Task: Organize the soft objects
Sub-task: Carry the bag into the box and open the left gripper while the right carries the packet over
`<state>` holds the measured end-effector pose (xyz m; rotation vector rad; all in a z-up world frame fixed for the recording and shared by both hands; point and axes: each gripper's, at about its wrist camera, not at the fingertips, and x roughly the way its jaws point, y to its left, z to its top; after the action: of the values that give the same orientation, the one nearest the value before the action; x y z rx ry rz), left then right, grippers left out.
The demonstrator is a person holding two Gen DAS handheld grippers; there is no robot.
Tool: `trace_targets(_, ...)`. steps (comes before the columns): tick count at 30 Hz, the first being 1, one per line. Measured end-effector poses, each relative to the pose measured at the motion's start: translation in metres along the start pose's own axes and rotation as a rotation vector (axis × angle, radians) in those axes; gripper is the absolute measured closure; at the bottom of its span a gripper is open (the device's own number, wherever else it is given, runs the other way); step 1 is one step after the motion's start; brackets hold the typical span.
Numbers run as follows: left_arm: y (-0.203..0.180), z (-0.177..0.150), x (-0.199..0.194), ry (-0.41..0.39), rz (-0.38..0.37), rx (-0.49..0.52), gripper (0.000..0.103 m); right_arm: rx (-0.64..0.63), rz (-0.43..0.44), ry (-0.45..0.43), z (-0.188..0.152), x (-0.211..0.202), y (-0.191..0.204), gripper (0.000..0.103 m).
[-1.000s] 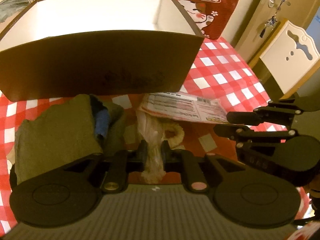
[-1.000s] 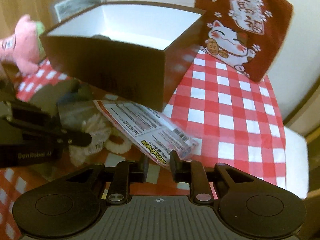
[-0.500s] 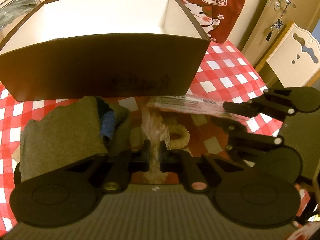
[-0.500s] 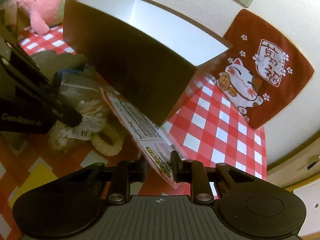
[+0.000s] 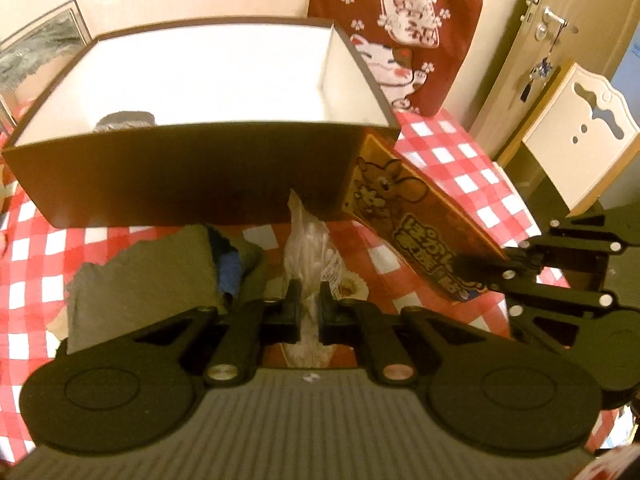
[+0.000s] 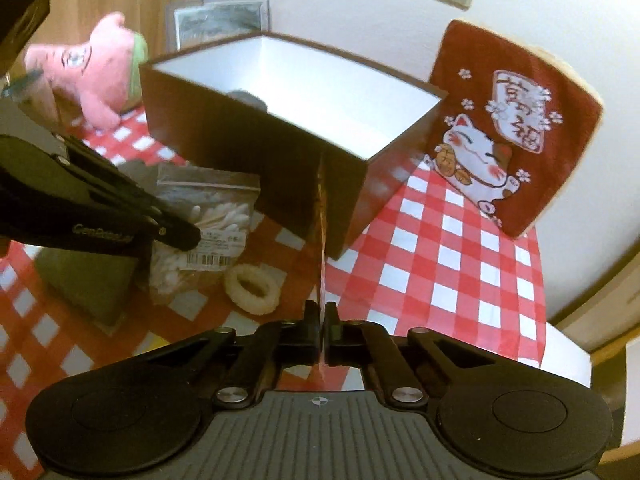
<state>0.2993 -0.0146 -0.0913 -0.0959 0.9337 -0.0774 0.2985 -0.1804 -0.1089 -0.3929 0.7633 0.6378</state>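
Left wrist view, my left tool point(image 5: 306, 312): clenched on the clear plastic bag point(image 5: 306, 248) of what look like cotton swabs; a second ago the bag lay slack on the bench, now its top stands up between the pads.
Left wrist view, right tool point(image 5: 476, 270): seen at the right edge, gripping the flat orange snack packet point(image 5: 416, 216), which has tipped up off the bench point(image 5: 460, 160) so its printed face shows.
Left wrist view, box point(image 5: 192, 176): open brown box with white inside, just beyond both items; something dark lies in its left corner.
Right wrist view, my right tool point(image 6: 321, 330): jaws have just been closing and now pinch the packet point(image 6: 321, 240) edge-on, a thin upright line.
Right wrist view, left behind: white ring point(image 6: 251, 288) and grey cloth point(image 6: 92, 284) remain on the checked bench.
Meaning: I judge both items are secured and lifting; carrying them over the box rim comes next.
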Motion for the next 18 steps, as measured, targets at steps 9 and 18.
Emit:
trace_targets(9, 0.015, 0.008, -0.046, -0.094, 0.019, -0.019, 0.097, 0.105, 0.019, -0.066, 0.010, -0.041, -0.009, 0.101)
trace_targets(18, 0.031, 0.027, -0.085, -0.201, 0.052, -0.019, 0.097, 0.169, 0.050, -0.149, 0.036, -0.069, -0.002, 0.101)
